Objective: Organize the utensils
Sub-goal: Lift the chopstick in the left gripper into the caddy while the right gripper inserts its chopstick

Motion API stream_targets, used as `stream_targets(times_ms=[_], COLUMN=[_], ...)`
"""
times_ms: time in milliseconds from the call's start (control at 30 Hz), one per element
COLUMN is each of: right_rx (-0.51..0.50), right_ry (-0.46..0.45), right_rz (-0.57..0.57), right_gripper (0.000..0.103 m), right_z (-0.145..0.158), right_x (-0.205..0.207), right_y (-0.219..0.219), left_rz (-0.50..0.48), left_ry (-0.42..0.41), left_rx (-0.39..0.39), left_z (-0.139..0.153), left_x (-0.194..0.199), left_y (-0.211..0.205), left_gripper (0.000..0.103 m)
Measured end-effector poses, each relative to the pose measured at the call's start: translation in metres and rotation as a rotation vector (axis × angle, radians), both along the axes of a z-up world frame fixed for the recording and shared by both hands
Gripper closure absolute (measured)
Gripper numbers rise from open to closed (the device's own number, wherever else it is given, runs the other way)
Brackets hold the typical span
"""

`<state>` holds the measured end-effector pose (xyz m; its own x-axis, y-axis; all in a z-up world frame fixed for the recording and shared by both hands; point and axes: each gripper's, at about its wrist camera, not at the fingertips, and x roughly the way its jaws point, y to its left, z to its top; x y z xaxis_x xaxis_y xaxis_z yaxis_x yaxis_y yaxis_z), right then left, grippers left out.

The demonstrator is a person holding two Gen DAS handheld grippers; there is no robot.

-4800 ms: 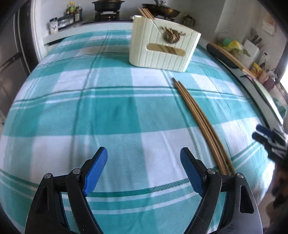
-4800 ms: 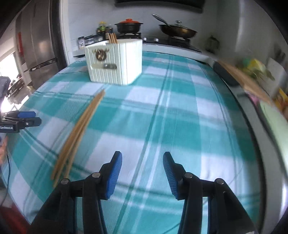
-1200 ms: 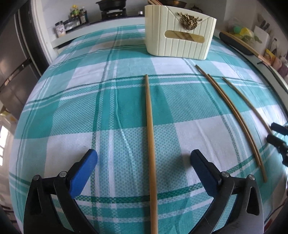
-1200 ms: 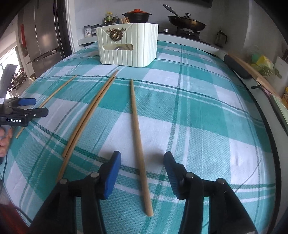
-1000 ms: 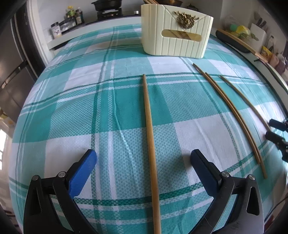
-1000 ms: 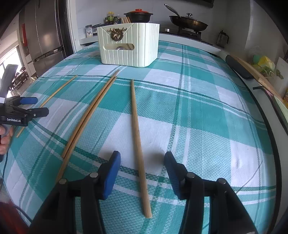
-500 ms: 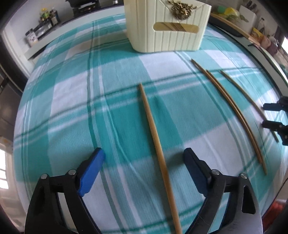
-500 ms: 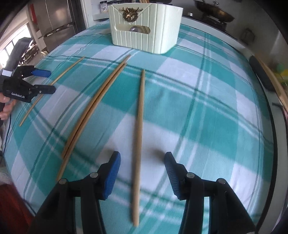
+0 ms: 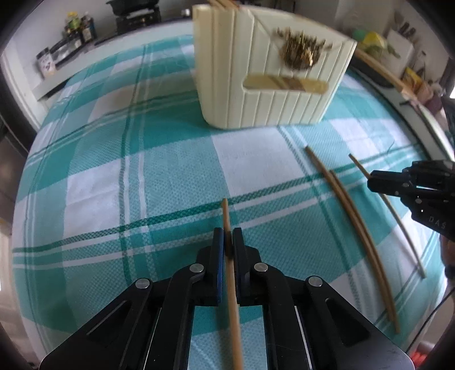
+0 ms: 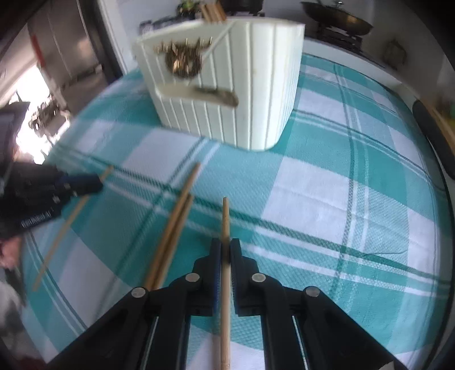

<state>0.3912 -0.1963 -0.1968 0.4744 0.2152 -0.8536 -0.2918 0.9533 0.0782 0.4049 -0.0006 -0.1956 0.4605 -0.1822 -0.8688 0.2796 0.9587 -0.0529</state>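
Both views show a teal-and-white checked tablecloth (image 9: 113, 170). My left gripper (image 9: 228, 236) is shut on a wooden chopstick (image 9: 226, 216), whose tip sticks out ahead of the pads. My right gripper (image 10: 225, 247) is likewise shut on another chopstick (image 10: 225, 216). Between them a pair of chopsticks (image 9: 349, 210) (image 10: 173, 227) lies flat on the cloth. A cream ribbed holder (image 9: 273, 76) (image 10: 227, 85) stands ahead with several chopsticks (image 10: 212, 11) upright in it. Each gripper also shows at the edge of the other's view: the right gripper (image 9: 371, 182), the left gripper (image 10: 98, 182).
Behind the table is a stove with a wok (image 10: 338, 17) and spice jars (image 9: 76, 25). A wooden board (image 9: 381, 71) and a dark long object (image 10: 435, 136) lie along the table's right edge. A steel fridge (image 10: 65, 57) stands to the left.
Both grippers have moved forward along their chopsticks toward the holder and gone from open to shut on them. The holder now looks closer and larger.
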Motion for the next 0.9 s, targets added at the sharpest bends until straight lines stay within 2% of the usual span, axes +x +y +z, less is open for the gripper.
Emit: stream_targets(times_ms=[67, 267, 433, 667, 900], right_rx=[0.028, 0.097, 0.111, 0.120, 0.134], right_ry=[-0.053, -0.203, -0.317, -0.421, -0.498], right_rz=[-0.003, -0.005, 0.011, 0.012, 0.010], right_gripper=[0.096, 0.096, 0.096, 0.096, 0.096], right_z=[0.018, 0.080, 0.123, 0.148, 0.171], right_x=[-0.012, -0.060, -0.105, -0.145, -0.158], right_y=[-0.005, -0.022, -0.025, -0.028, -0.029], left_rz=[0.008, 0.006, -0.015, 0.005, 0.019], left_ry=[-0.043, -0.192, -0.298, -0.398, -0.444], left_rx=[-0.019, -0.147, -0.214, -0.306, -0.345], left_z=[0.013, 0.074, 0.117, 0.150, 0.163], left_x=[-0.009, -0.053, -0.097, -0.136, -0.142], left_y=[0.005, 0.024, 0.035, 0.049, 0.053], left_gripper=[0.099, 0.099, 0.099, 0.099, 0.099])
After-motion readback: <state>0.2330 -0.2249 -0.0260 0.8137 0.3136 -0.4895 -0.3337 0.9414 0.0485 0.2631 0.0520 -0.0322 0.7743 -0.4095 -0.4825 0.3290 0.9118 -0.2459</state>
